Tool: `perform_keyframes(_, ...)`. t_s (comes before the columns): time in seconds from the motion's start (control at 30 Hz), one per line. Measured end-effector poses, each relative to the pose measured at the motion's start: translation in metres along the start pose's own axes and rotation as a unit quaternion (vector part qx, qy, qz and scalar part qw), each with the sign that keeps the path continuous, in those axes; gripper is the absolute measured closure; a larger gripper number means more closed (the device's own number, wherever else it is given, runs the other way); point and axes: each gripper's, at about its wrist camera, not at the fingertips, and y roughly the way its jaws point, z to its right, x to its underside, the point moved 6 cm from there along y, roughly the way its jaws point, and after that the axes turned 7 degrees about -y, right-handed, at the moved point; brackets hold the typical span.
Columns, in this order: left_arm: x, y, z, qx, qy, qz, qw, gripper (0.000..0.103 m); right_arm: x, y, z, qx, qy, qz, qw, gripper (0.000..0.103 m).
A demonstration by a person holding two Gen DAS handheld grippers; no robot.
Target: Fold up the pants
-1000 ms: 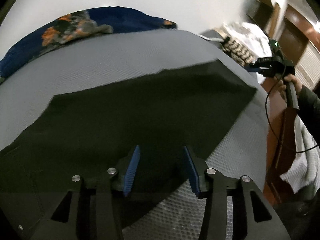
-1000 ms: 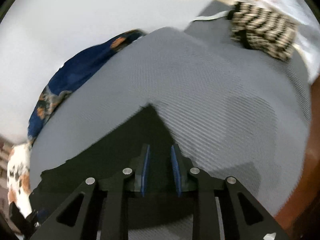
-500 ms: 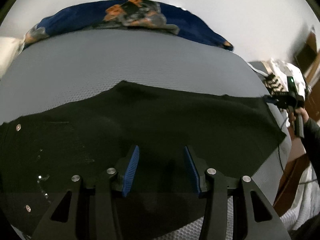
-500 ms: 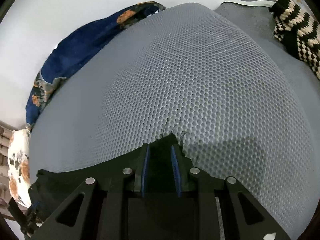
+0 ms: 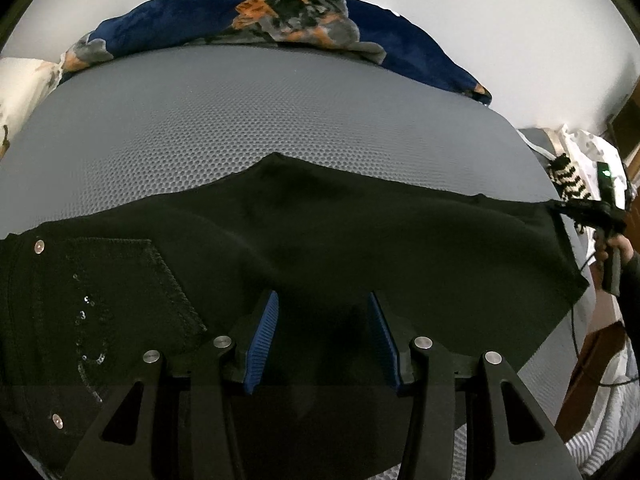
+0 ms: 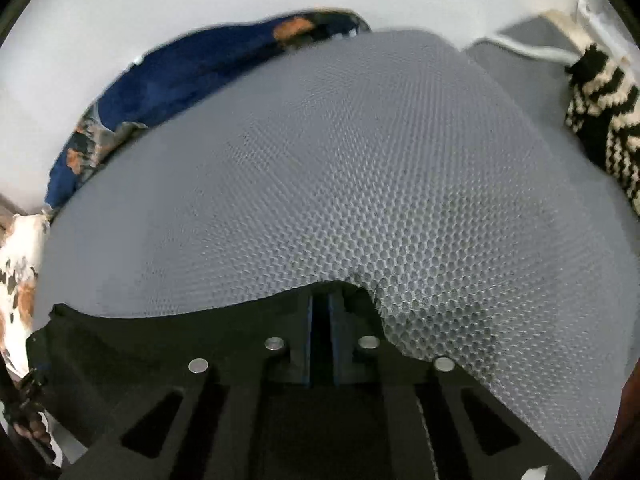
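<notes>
Jaws of the right gripper [image 6: 320, 316] are clamped on the pants [image 5: 360, 240] hem; left gripper [image 5: 324, 332] stands half-open over the pants on the grey mat [image 5: 240, 128].

The pants [image 5: 360, 248] you are folding are black cloth, dull and soft, with rough stitching, tiny shiny sequins and round shiny metal studs near the pocket. Your bed cover [image 5: 256, 120] is grey mesh cloth, bumpy with small holes. Your left gripper [image 5: 323, 340] is dull black plastic with shiny metal screws and ridged blue pads [image 5: 264, 340]. Far off, your blanket [image 5: 280, 20] looks soft and fuzzy. At the right, the black-and-white knit [image 6: 604, 120] looks thick and woolly.
</notes>
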Motion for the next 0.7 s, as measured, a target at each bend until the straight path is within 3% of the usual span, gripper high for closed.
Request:
perform_keyframes(0.17, -0.007, -0.004, -0.007, -0.010, -0.003, 0.021, 0.9997, 0.055, 0.002, -0.026, 0.002, 0.042, 0.019, 0.071, 0.996, 0.099)
perform_keyframes(0.47, -0.006, 0.004, -0.033, -0.053, -0.004, 0.029, 0.9982, 0.055, 0.012, 0.010, 0.017, 0.076, 0.072, 0.053, 0.993, 0.099)
perform_keyframes(0.53, -0.004, 0.010, -0.040, -0.053, -0.006, 0.020, 0.9984, 0.055, 0.011, 0.008, 0.018, 0.083, 0.074, 0.044, 0.993, 0.090)
perform_keyframes(0.6, -0.005, 0.013, -0.042, -0.051, -0.003, 0.023, 0.9985, 0.055, 0.013, 0.000, 0.019, 0.093, 0.079, 0.027, 0.992, 0.072)
perform_keyframes(0.7, -0.006, 0.011, -0.039, -0.053, 0.003, 0.022, 0.9984, 0.055, 0.021, -0.032, 0.019, 0.098, 0.077, 0.049, 0.991, 0.072)
